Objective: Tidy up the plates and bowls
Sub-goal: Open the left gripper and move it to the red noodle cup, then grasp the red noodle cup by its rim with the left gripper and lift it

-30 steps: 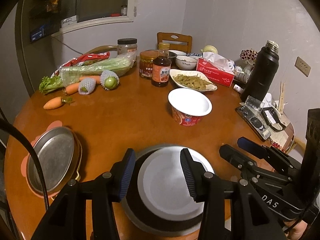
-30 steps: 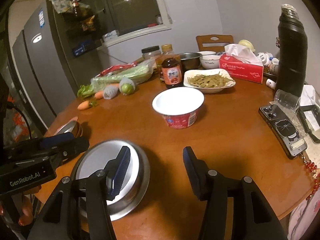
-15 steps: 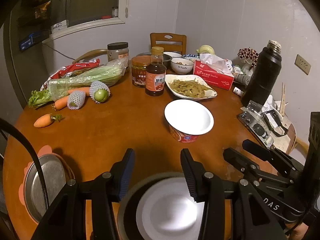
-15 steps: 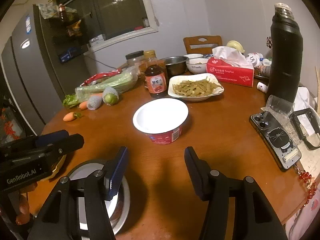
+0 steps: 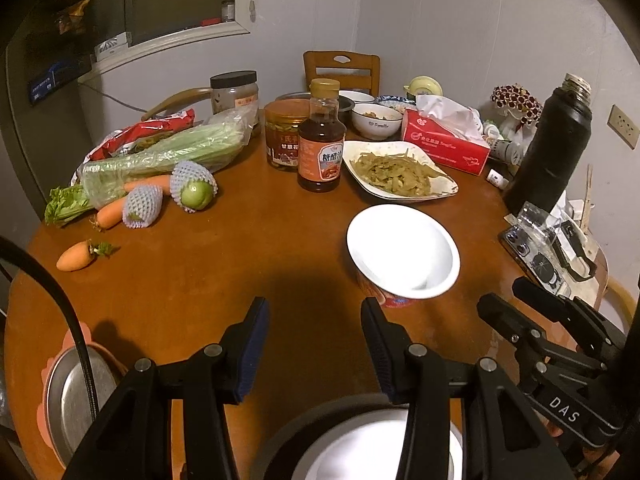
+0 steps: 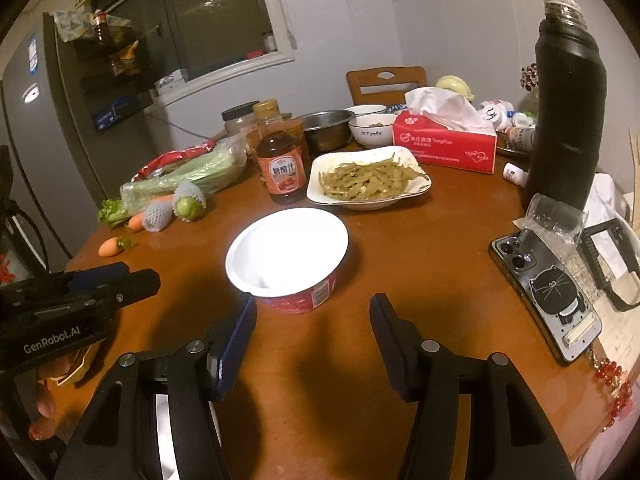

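A round brown wooden tabletop (image 6: 420,264) fills both views, crowded at its far side with food and bottles. The landmark is a white-lined paper noodle bowl with a red printed wall (image 6: 288,256), standing upright and empty near the middle of the tabletop.

That bowl looks light and thin-walled. It will likely flex or buckle under a hard squeeze and could skid on the smooth wood, so a gentle pinch over the stiff rolled rim seems the safest hold.

Just behind the bowl sits a white ceramic plate of green bean strips (image 6: 368,180); it seems heavy, rigid, breakable and loaded, so it would need to stay level. Nearer than the bowl, at the tabletop's near edge, a shallow round steel plate with a pale centre (image 5: 360,440) lies flat, hard and slippery, with only its thin rim to take hold of. Far to the bowl's left a second steel dish rests on a pink mat (image 5: 68,392).

The right gripper (image 6: 312,320) hovers just in front of the bowl. Its jaws have just been opening and stand apart, with nothing between them and touching nothing. The left gripper (image 5: 314,324) hangs to the bowl's left, over bare wood beyond the steel plate, its jaws partly apart and empty.
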